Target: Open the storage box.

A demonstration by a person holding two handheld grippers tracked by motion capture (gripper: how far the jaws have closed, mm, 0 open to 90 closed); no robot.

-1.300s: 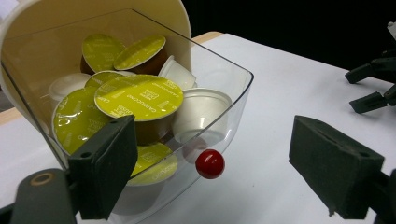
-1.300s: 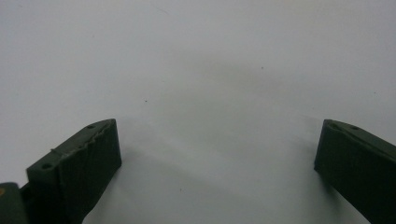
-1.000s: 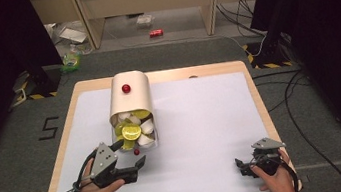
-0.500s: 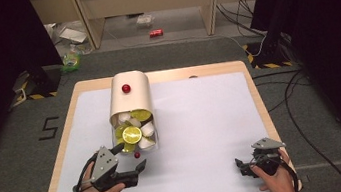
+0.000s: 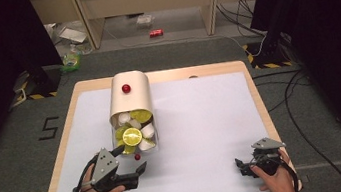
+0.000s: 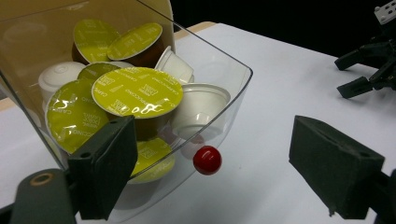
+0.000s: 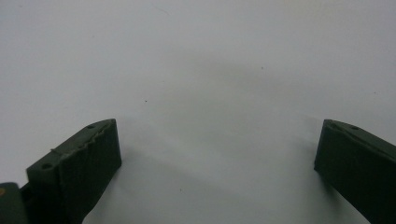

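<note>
Approach step: the left tongs [image 6: 205,186] stand wide open with nothing between them, the red knob [image 6: 207,160] of the clear drawer [image 6: 233,100] of coffee pods [image 6: 137,92] just ahead between the pads. The right tongs [image 7: 217,172] rest open and empty over bare surface [image 7: 210,70], well apart from the drawer. Next move, as I judge it: ease the left tongs forward and close on the knob without slipping off it.

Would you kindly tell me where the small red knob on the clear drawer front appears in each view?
High view: red knob lower left of centre, just ahead of the left tool.
Left gripper view: red knob centre, between the jaws.
Right gripper view: not in it.
Shared landmark: yellow-lidded capsules.
</note>
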